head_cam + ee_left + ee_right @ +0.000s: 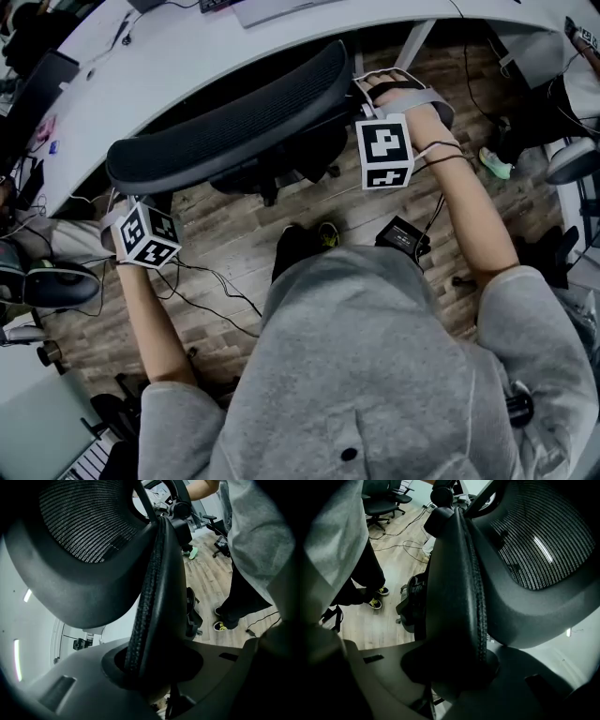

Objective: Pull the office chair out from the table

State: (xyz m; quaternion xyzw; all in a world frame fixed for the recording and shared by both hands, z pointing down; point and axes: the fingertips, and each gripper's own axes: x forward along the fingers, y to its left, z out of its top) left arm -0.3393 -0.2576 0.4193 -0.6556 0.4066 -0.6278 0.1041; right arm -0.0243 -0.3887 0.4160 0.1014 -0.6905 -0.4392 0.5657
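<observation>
The office chair [225, 112] stood on the wooden floor [234, 225], close up to the white, curved counter [187, 47]. Seen from the head view, the top of its dark mesh back lay along the counter's edge, and the back hid the seat. A bit of the chair's dark base [272, 187] showed on the floor under it. The person stood behind the chair in a grey top [375, 356] and held one gripper in each hand. The left gripper [152, 665] was at the left end of the chair's back. Its fingers were closed on the thick rim of the back, which ran up between them in the left gripper view. The right gripper [457, 667] was at the right end of the back. Its fingers were closed on the rim there in the same way, with the rim filling the gap between them. The mesh of the back spread out past the rim in both gripper views. Each gripper had a white cube with black squares on it, one [147, 234] by the left hand and one [384, 152] by the right hand [412, 108]. Both arms reached forward from the grey sleeves. A black and yellow shoe [326, 232] showed on the floor below the chair. Thin black cables [206, 291] lay across the floor near the left arm. Part of another chair [47, 281] stood at the left side.
</observation>
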